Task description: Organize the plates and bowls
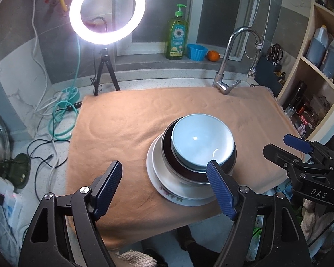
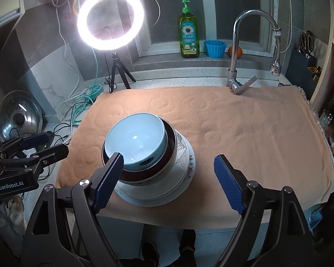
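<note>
A stack of dishes stands on the orange towel [image 1: 122, 129] [image 2: 245, 124]. A light blue bowl [image 1: 201, 142] [image 2: 135, 140] sits on top, inside a dark brown bowl [image 1: 167, 146] [image 2: 158, 169], on white floral plates [image 1: 178, 189] [image 2: 184, 155]. My left gripper [image 1: 164, 184] is open and empty, above the towel's front; its right finger is in front of the stack's near rim. My right gripper [image 2: 169, 178] is open and empty; its left finger is in front of the blue bowl's near edge. Each gripper shows in the other's view [image 1: 300, 153] [image 2: 26, 149].
A ring light [image 1: 106, 11] [image 2: 110, 20] on a tripod stands behind the towel's left. A faucet [image 1: 229, 62] [image 2: 238, 53] stands at the back right. A soap bottle [image 1: 177, 35], blue cup [image 1: 197, 52] and orange [image 1: 212, 55] sit on the sill. Cables [image 1: 60, 120] lie left; shelves [image 1: 318, 71] stand right.
</note>
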The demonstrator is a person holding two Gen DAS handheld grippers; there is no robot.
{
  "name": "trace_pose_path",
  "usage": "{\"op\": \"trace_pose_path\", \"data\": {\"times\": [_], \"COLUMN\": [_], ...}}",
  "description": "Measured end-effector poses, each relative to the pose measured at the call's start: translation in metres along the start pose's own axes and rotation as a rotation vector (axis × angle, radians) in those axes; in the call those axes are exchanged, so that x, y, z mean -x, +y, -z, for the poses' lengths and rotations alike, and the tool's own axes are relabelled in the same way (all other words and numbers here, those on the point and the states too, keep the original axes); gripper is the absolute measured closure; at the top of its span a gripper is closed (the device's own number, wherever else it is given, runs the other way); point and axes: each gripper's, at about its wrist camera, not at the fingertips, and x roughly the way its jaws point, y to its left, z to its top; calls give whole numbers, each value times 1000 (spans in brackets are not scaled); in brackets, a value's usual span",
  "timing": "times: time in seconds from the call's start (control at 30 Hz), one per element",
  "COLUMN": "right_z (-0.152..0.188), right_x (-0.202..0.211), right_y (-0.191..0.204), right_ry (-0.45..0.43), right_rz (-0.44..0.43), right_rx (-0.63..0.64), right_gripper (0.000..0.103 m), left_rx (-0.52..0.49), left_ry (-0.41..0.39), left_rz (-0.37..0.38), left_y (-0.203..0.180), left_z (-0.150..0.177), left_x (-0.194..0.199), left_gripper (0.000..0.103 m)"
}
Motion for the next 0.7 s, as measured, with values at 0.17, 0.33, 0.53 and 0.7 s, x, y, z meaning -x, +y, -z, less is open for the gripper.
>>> {"op": "trace_pose_path", "data": {"times": [0.17,0.33,0.53,0.7], "right_z": [0,-4,-12,-15], "right_x": [-1,-5,-10,-12], "right_y": [1,2,5,5], "right_ry": [0,-1,-9,-13], "right_rz": [0,-7,-7,-9], "right_rx": [1,3,16,19], "right_gripper": [17,17,17,17], "left_rx": [2,6,6,11], "left_ry": [-5,-9,-17,-17], "left_rz": [-4,-5,-4,-1], "left_y": [1,0,-2,-1], "left_z": [-2,-4,-7,-8], "left_x": [-1,-2,-3,-4], "left_gripper": [25,25,25,25]}}
